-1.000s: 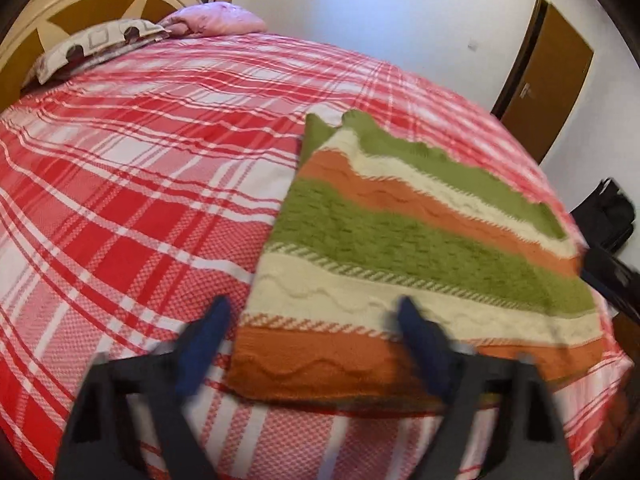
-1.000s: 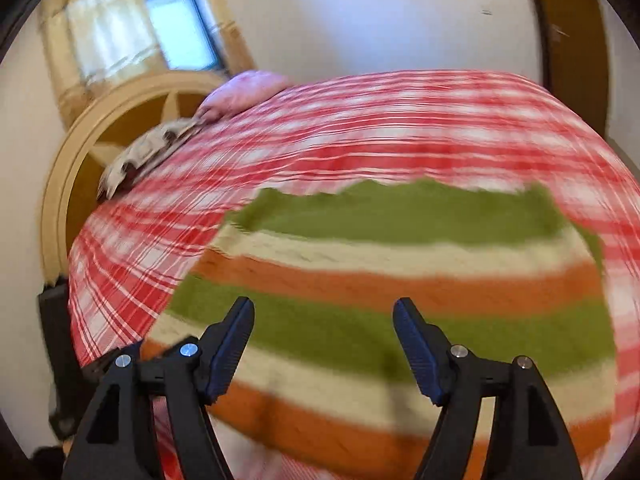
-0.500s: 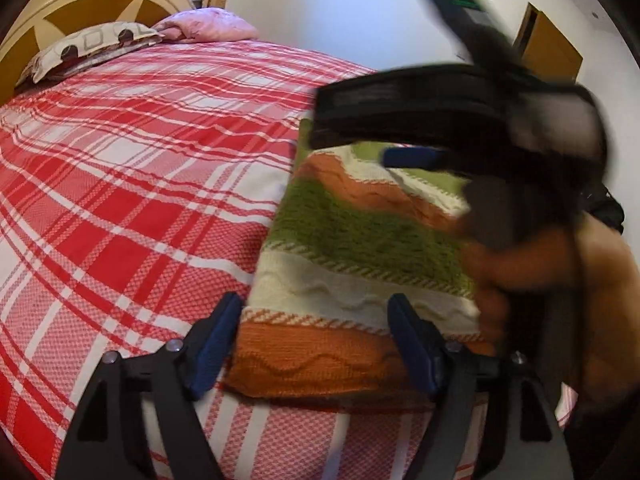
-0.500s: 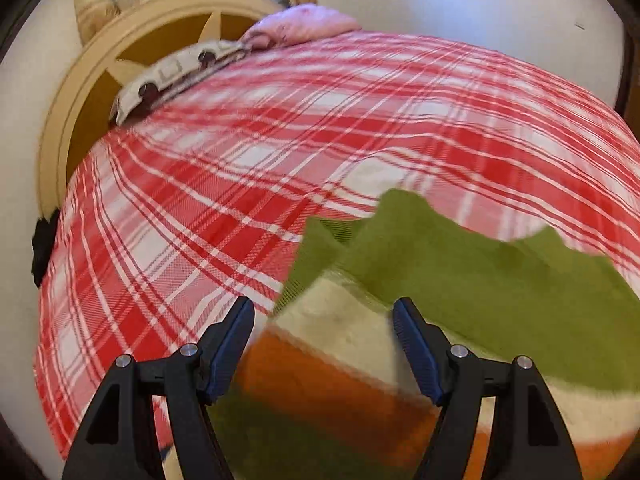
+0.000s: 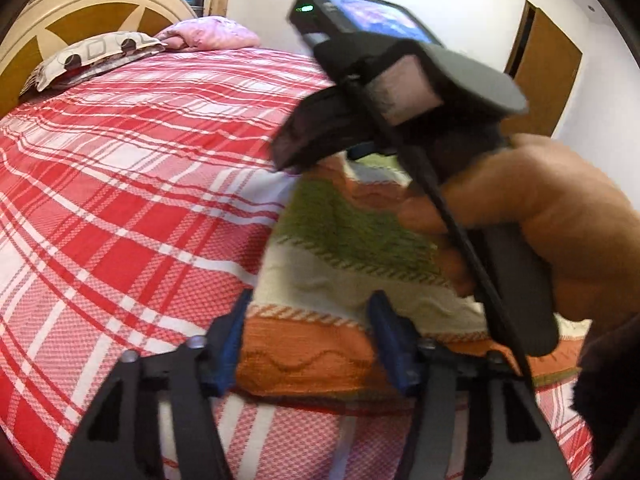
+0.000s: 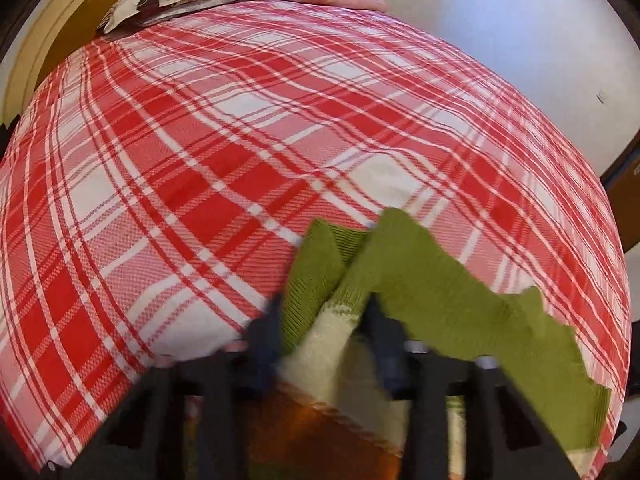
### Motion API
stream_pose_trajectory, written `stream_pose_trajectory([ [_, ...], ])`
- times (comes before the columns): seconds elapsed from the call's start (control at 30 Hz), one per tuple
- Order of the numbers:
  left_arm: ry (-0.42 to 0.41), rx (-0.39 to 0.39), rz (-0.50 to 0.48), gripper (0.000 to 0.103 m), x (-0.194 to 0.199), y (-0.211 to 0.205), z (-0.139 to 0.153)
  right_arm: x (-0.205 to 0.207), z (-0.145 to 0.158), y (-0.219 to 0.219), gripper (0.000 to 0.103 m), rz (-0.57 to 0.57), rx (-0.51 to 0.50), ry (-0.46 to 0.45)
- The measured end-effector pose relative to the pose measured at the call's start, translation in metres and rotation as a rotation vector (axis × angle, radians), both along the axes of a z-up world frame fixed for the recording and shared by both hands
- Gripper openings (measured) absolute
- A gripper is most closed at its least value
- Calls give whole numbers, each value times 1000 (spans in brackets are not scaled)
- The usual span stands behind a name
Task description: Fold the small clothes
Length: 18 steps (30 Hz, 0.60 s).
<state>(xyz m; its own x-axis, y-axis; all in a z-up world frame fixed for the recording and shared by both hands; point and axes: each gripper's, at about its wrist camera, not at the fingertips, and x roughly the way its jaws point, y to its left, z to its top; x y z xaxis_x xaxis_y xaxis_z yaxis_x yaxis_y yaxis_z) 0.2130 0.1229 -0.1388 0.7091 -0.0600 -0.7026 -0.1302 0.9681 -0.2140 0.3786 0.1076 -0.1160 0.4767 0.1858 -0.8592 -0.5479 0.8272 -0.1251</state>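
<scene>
A striped knit garment (image 5: 340, 248), green, orange and cream, lies folded flat on the red plaid bed. My left gripper (image 5: 308, 340) is open, its blue fingers straddling the near orange edge of the garment. The right gripper's body, held in a hand, shows in the left wrist view above the garment's far end. In the right wrist view my right gripper (image 6: 324, 340) is open and partly narrowed, its fingers on either side of the green and cream corner of the garment (image 6: 432, 304).
The red plaid bedspread (image 5: 120, 200) covers the whole bed. Pillows (image 5: 96, 56) and a pink cloth (image 5: 208, 34) lie by the wooden headboard (image 5: 80, 12). A brown door (image 5: 544, 68) stands in the far wall at right.
My right gripper has swung over to the garment's far green corner and lowered onto it, its jaws narrowing. My left gripper moved in around the near orange edge and narrowed.
</scene>
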Motion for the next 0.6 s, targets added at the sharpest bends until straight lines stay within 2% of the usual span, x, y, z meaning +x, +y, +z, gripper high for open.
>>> stream_pose_trajectory([
  [0.07,6,3,4,41,-1,1,2,2,8,-17,18,-25,97,46],
  [0.13,10,-1,-4,23,-2,1,5,6,16,-38,15,-75,221,92],
  [0.2,16,-27,-8,19,-2,2,7,5,22,-64,15,-126,351,125],
  [0.3,14,-34,-9,17,-3,2,13,-1,29,-93,15,-171,473,144],
  [0.47,-25,-20,-36,14,-8,-12,33,-11,42,-122,15,-188,538,114],
  [0.6,-73,7,-110,13,-16,-42,53,-17,57,-148,14,-199,568,84],
])
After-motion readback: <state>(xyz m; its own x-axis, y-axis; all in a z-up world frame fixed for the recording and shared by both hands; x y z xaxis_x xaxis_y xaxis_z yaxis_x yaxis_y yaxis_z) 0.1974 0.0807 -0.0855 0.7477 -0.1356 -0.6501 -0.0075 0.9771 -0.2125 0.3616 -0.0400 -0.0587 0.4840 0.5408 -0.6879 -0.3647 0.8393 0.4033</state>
